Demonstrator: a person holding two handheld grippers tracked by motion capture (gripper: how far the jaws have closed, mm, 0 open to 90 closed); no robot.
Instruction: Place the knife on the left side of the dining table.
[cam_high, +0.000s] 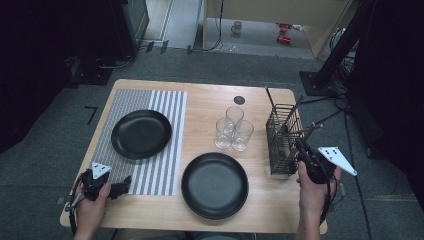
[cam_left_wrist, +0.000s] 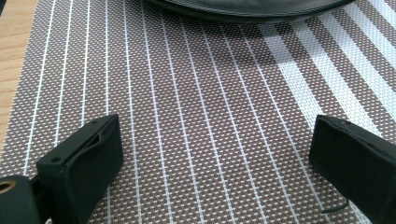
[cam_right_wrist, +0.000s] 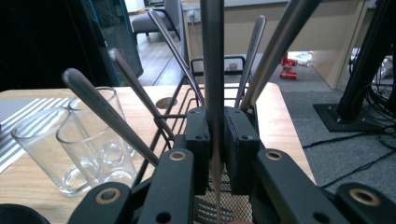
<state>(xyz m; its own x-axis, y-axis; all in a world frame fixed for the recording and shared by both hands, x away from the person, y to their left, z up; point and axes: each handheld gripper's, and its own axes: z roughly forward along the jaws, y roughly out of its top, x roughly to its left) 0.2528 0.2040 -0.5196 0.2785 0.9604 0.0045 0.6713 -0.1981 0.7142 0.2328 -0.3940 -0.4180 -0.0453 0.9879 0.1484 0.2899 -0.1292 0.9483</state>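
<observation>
Wooden surface (cam_high: 200, 100) carried a table setting only partly laid when this was taken. Ahead of your left gripper (cam_high: 120, 189) the striped placemat (cam_high: 165, 150) already bore one black plate (cam_high: 141, 133), and that gripper rested on the mat released, jaws wide apart with nothing between them. A second black plate (cam_high: 215, 185) sat on bare wood between your two grippers, with no mat under it. Three glasses (cam_high: 233, 129) stood clustered to the left of the wire cutlery basket (cam_high: 281, 145), none yet placed by a plate. Your right gripper (cam_right_wrist: 217, 154) was clenched on one upright utensil handle (cam_right_wrist: 212, 60) inside the basket, so I judge the cutlery step had just begun; the utensil had not left the basket, and the other handles (cam_right_wrist: 107, 109) leaned there untouched.
</observation>
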